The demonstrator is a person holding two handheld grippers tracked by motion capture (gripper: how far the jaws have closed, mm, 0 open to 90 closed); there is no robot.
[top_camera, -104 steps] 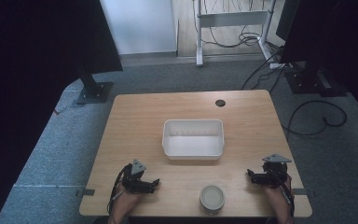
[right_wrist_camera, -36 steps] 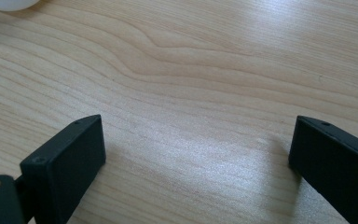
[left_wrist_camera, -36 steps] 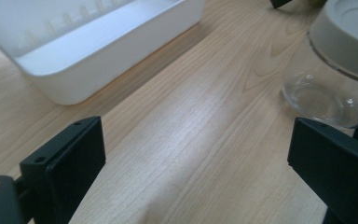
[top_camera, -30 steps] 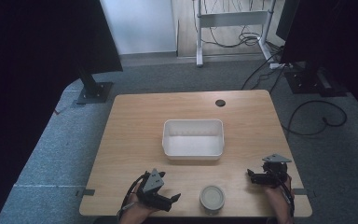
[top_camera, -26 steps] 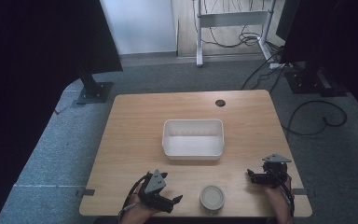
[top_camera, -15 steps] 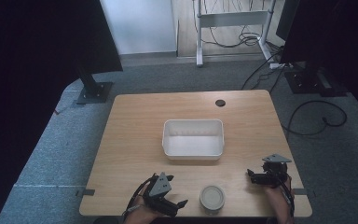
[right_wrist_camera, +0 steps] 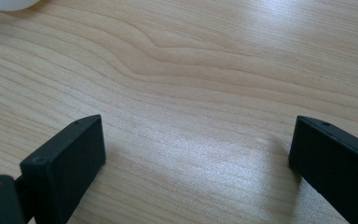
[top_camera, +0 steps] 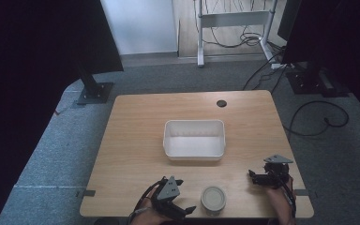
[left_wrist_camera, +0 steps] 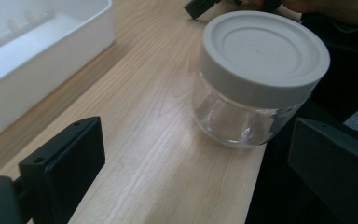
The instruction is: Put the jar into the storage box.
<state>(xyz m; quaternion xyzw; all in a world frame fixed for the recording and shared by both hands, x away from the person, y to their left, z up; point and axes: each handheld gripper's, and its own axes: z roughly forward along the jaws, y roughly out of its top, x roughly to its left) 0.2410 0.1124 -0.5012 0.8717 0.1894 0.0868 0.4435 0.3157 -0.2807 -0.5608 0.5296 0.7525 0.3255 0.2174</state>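
A clear glass jar with a grey screw lid (top_camera: 213,199) stands at the table's front edge, right of centre. In the left gripper view the jar (left_wrist_camera: 256,79) is just ahead of the jaws, toward the right one. My left gripper (top_camera: 183,206) is open, a little left of the jar and pointing at it, jaws wide apart with nothing between them (left_wrist_camera: 191,172). My right gripper (top_camera: 255,177) rests near the front right corner, open over bare wood (right_wrist_camera: 196,163). A white rectangular bin (top_camera: 194,139) sits empty at the table's centre.
The wooden table (top_camera: 136,140) has a round cable hole (top_camera: 221,103) at the back. Monitor stands and cables are on the carpet behind. The bin's white wall (left_wrist_camera: 32,60) lies to the left in the left gripper view. The table's front edge runs right under the jar.
My left gripper has slid right along the front edge, from the front left toward the jar. The right gripper, jar and bin have stayed still.
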